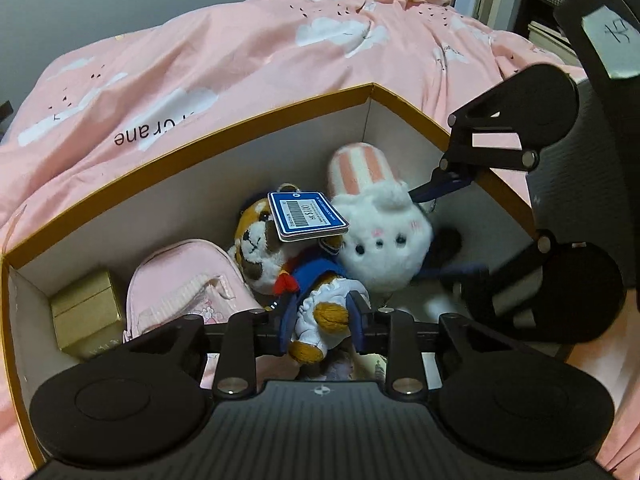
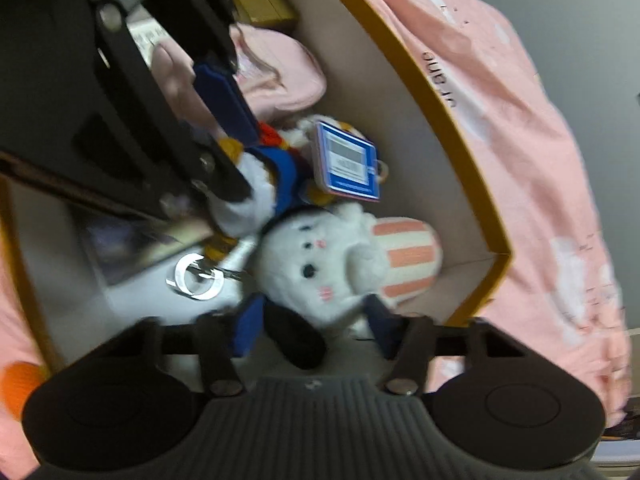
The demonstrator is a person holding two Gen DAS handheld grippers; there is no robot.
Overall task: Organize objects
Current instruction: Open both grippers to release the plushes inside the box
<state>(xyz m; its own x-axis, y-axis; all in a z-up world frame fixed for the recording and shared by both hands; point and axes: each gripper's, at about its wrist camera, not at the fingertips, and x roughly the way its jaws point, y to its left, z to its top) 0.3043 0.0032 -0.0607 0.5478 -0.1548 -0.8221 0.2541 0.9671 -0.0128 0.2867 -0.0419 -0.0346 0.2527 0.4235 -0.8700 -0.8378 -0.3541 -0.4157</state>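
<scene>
A white box with an orange rim (image 1: 256, 118) lies on a pink bed. Inside lie a dog plush in a blue sailor suit (image 1: 288, 264) with a blue price tag (image 1: 308, 216), a white bunny plush with pink-striped ears (image 1: 380, 236), a pink pouch (image 1: 184, 280) and a gold box (image 1: 86, 308). My left gripper (image 1: 322, 326) is closed on the dog plush's legs. My right gripper (image 2: 316, 328) stands around the bunny plush (image 2: 320, 272), its jaws apart at the bunny's sides. The right gripper also shows in the left wrist view (image 1: 440, 188).
The pink cloud-print duvet (image 1: 240, 48) surrounds the box. A silver key ring (image 2: 196, 276) lies on the box floor beside the bunny. Dark shelves (image 1: 548, 8) stand at the far right of the room.
</scene>
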